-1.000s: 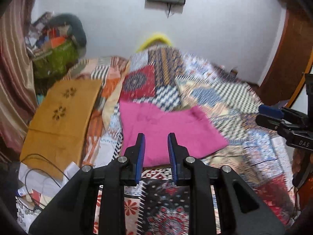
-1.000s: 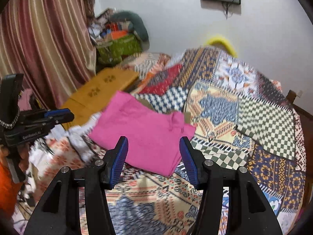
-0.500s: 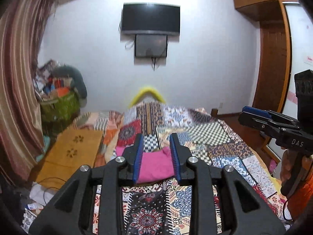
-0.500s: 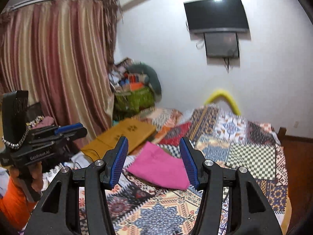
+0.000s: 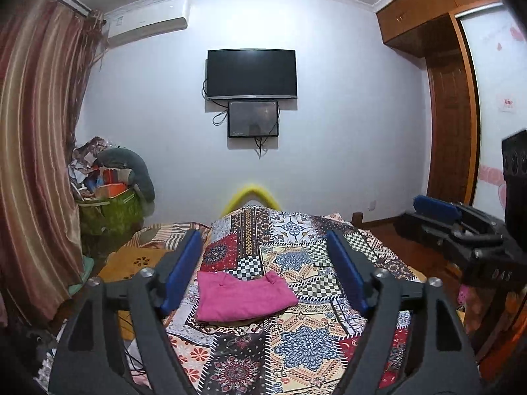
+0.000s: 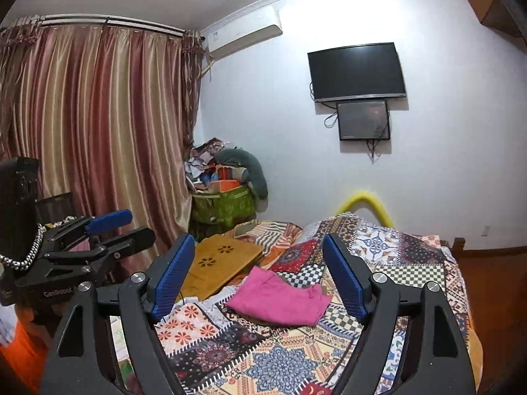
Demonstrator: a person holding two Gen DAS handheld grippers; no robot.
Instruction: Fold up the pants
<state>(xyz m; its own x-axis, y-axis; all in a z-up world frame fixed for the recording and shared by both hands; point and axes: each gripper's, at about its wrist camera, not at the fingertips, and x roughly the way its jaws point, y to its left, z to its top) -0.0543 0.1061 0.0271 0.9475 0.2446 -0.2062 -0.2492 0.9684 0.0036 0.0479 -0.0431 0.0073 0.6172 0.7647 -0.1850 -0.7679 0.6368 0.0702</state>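
Observation:
The pink pants (image 5: 243, 298) lie folded into a compact rectangle on the patchwork bedspread (image 5: 306, 345), near the bed's left side; they also show in the right wrist view (image 6: 280, 301). My left gripper (image 5: 263, 270) is open wide and empty, held well back from and above the pants. My right gripper (image 6: 257, 275) is open and empty, also held back from the bed. Each gripper shows in the other's view, the right one (image 5: 461, 227) at the right edge and the left one (image 6: 98, 233) at the left edge.
A yellow-brown lap desk (image 6: 220, 263) lies on the bed left of the pants. A green bag of clutter (image 5: 108, 207) stands in the corner by the striped curtain (image 6: 98, 131). A TV (image 5: 252, 74) hangs on the far wall. A wooden wardrobe (image 5: 451, 131) is at right.
Both grippers pulled back and tilted up away from the pants, so the pants look smaller and farther. The left gripper's jaws, narrow before, have opened wide; the right's have widened too.

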